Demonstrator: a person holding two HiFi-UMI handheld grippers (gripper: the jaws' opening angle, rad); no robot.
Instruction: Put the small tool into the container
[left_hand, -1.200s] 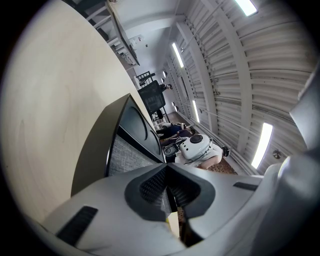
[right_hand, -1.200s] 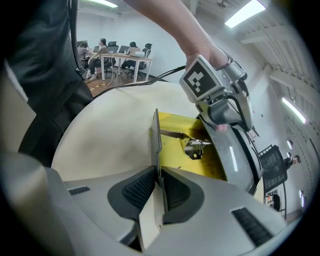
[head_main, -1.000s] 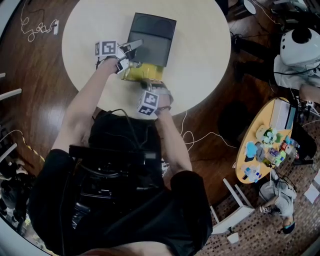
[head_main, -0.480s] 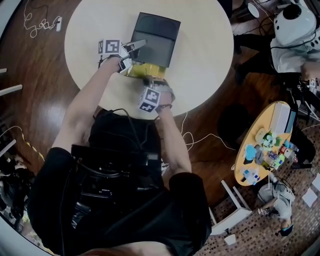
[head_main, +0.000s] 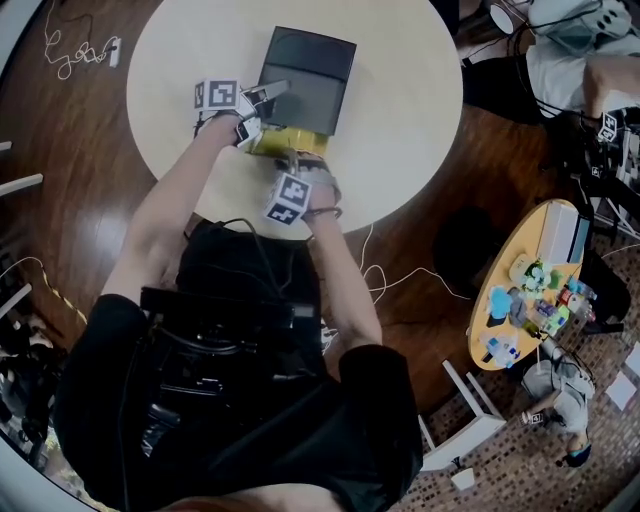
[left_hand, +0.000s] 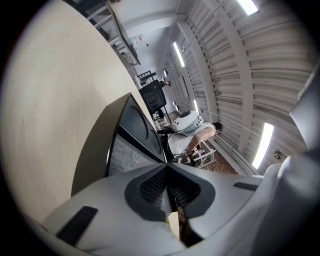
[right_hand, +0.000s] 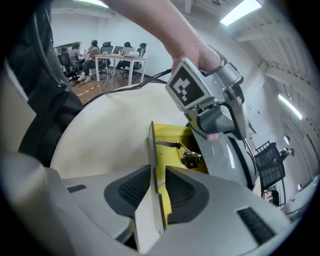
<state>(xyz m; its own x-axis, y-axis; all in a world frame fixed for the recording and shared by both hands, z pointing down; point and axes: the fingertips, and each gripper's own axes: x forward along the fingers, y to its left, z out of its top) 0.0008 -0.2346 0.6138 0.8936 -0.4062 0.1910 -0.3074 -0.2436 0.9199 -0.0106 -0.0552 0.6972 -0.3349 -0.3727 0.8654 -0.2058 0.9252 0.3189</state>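
Note:
A yellow-lined container (head_main: 290, 141) with its dark lid (head_main: 305, 78) swung open lies on the round table (head_main: 400, 110). A small metal tool (right_hand: 190, 159) lies inside on the yellow lining (right_hand: 170, 137). My left gripper (head_main: 262, 101) is shut on the container's thin edge, which shows between its pads (left_hand: 150, 185). My right gripper (right_hand: 157, 182) points down over the near wall (right_hand: 151, 150). Its jaws have just been opening. The wall stands between them with a gap on each side, and the pads do not press it.
The container sits near the table's front edge (head_main: 250, 215). Cables (head_main: 70, 55) lie on the wooden floor at the far left. A small yellow table (head_main: 530, 290) crowded with several items stands at the right, and people sit at the upper right.
The right gripper's marker cube has shifted slightly left and toward me. The left gripper has stayed in place on the container's edge. The people at the upper right have moved.

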